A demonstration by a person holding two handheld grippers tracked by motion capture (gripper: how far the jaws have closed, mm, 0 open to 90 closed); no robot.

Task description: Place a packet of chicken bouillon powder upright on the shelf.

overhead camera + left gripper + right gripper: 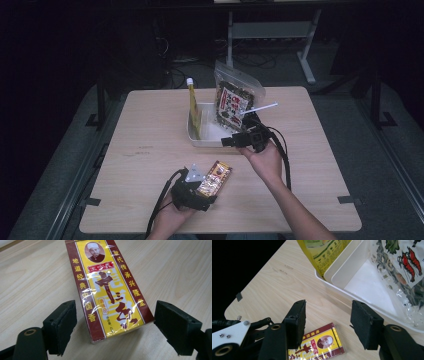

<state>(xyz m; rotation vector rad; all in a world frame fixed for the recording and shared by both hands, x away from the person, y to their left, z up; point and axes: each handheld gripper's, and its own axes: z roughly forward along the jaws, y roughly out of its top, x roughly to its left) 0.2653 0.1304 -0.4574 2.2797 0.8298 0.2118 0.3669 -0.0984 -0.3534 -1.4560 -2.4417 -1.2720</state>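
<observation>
Left gripper (200, 189) noted spread at the table's (150, 210) near edge, box (110, 290) flat between unpressed pads, long axis running away from it; right gripper (235, 140) gaping empty by the tray's (200, 141) near rim, farther off

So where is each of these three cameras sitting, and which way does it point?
High view: above the table's near side, looking forward and down; both forearms, left gripper, right gripper.
Left gripper view: on that gripper, along its open jaws straddling the spice box.
Right gripper view: on that gripper, open jaws, facing the white tray.
Shared: the spice box.
</observation>
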